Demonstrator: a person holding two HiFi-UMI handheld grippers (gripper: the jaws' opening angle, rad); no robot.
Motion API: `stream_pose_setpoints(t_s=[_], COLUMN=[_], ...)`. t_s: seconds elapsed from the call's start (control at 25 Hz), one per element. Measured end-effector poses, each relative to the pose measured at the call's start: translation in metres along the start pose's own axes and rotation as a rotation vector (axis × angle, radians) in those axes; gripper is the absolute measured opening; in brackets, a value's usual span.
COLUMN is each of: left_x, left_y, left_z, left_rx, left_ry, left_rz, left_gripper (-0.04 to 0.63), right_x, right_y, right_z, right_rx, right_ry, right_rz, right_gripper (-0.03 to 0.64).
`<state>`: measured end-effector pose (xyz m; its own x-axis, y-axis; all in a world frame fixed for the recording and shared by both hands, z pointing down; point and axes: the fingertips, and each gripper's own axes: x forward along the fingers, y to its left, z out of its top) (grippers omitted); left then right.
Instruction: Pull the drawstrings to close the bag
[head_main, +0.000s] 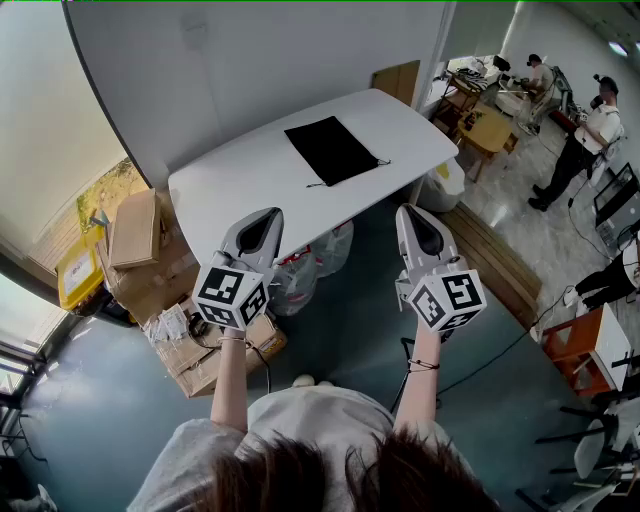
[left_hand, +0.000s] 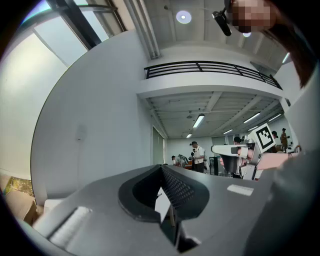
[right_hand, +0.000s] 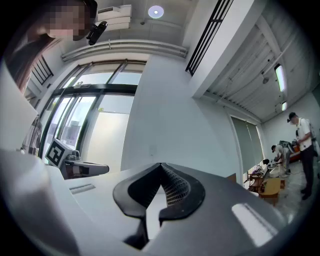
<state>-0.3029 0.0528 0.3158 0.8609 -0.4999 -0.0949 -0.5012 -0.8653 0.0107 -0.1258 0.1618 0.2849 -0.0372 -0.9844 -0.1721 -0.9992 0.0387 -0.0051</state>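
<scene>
Approach step, nothing grabbed yet: left gripper (head_main: 264, 228) & right gripper (head_main: 416, 218) both clenched empty, held short of table's (head_main: 230, 180) near edge. Black bag (head_main: 330, 149) lies flat mid-table, drawstrings (head_main: 348, 175) at its near end untouched. Next, prob: open jaws, reach fwd to them.

We wear pale grey short-sleeved shirt (head_main: 300, 425); dark hair (head_main: 330, 482); thin dark bands (head_main: 423, 365) at wrists. Our left gripper (head_main: 266, 215), right gripper (head_main: 408, 212): grey-white shells, black-and-white marker cubes (head_main: 231, 296).

Drawstrings (head_main: 381, 162) of the bag (head_main: 331, 150) are too thin to trace; the table (head_main: 220, 190) half-hides plastic bags (head_main: 310, 265) beneath.
</scene>
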Motion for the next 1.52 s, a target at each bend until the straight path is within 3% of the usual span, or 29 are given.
stream_pose_setpoints(t_s=[0.48,1.0,1.52], left_x=[-0.004,0.015,0.087], left_y=[-0.011,-0.029,-0.007], left_z=[0.014,0.0,-0.011], left_rx=[0.004,0.014,-0.004], left_ry=[-0.027,-0.001,-0.007], left_rz=[0.011,-0.003,-0.037], left_gripper=[-0.006,-0.006,-0.006], right_x=[-0.016,-0.011,0.042], right_y=[-0.007,-0.031,-0.071], right_z=[0.006,0.008,-0.012], right_rx=[0.008,0.024,0.017], right_ry=[-0.009,-0.038,-0.012], right_rz=[0.005,0.025,0.017], right_gripper=[0.014,0.014,0.014])
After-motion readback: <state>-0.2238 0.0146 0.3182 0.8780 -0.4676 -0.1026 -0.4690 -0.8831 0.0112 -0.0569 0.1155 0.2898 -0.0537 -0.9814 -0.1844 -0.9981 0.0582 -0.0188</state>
